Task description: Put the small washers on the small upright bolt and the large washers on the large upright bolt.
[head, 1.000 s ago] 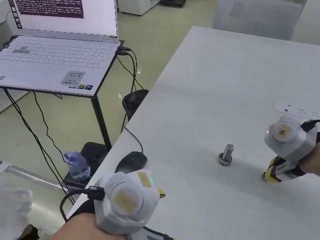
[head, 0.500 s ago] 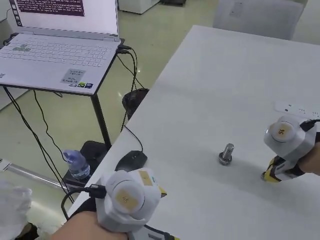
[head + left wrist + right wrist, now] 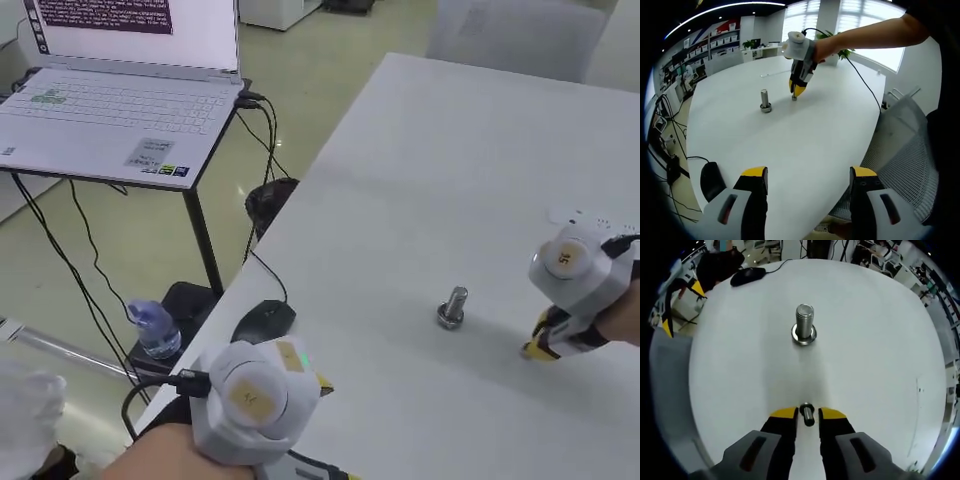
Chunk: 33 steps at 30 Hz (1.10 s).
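The large bolt (image 3: 452, 306) stands upright on the white table (image 3: 450, 150), with a ring at its base; it also appears as the large bolt (image 3: 804, 325) and the large bolt (image 3: 765, 100). My right gripper (image 3: 540, 349) reaches down to the tabletop just right of it. A small bolt (image 3: 807, 414) stands upright between its yellow fingertips (image 3: 786, 415), and the right gripper (image 3: 808, 416) is shut on it. The right gripper (image 3: 797, 91) shows across the table too. My left gripper (image 3: 807, 182) hovers open over the near table edge, holding nothing; its body (image 3: 255, 395) is at the bottom.
A black mouse (image 3: 262, 322) lies at the table's left edge with its cable. A laptop (image 3: 110, 110) sits on a stand left of the table, a water bottle (image 3: 152, 328) on the floor below. A white power strip (image 3: 590, 218) lies far right. A mesh chair (image 3: 900, 150) stands nearby.
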Available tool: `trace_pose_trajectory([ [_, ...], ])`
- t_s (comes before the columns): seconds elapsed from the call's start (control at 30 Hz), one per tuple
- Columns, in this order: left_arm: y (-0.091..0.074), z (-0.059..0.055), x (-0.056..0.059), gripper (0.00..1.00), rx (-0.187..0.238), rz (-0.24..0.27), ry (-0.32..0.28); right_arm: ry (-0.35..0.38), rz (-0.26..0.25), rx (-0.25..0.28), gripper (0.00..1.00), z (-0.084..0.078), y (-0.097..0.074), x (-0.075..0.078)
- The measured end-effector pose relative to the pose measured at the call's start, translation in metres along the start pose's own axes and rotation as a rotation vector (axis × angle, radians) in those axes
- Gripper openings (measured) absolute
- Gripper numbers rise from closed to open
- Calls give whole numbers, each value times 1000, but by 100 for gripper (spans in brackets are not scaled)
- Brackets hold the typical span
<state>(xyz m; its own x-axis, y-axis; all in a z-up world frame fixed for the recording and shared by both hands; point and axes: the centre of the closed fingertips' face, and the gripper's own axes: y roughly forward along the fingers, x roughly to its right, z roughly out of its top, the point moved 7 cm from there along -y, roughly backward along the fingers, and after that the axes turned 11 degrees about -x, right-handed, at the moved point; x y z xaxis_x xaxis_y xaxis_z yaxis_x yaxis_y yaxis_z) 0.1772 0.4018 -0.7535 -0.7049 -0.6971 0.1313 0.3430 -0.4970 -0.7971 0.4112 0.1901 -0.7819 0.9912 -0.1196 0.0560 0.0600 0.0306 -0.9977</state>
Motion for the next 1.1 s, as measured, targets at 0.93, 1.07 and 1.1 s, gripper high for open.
trace_pose_trajectory([
  [0.93, -12, 26, -1, 74, 149, -7, -75, 160, -93, 455, 39, -49, -100, -41],
  [1.07, -18, 24, -1, 75, 189, -9, -122, 230, -88, 581, 43, -58, -112, -56],
  [1.1, -21, 25, -1, 75, 194, -7, -130, 272, -63, 624, 45, -61, -115, -60],
])
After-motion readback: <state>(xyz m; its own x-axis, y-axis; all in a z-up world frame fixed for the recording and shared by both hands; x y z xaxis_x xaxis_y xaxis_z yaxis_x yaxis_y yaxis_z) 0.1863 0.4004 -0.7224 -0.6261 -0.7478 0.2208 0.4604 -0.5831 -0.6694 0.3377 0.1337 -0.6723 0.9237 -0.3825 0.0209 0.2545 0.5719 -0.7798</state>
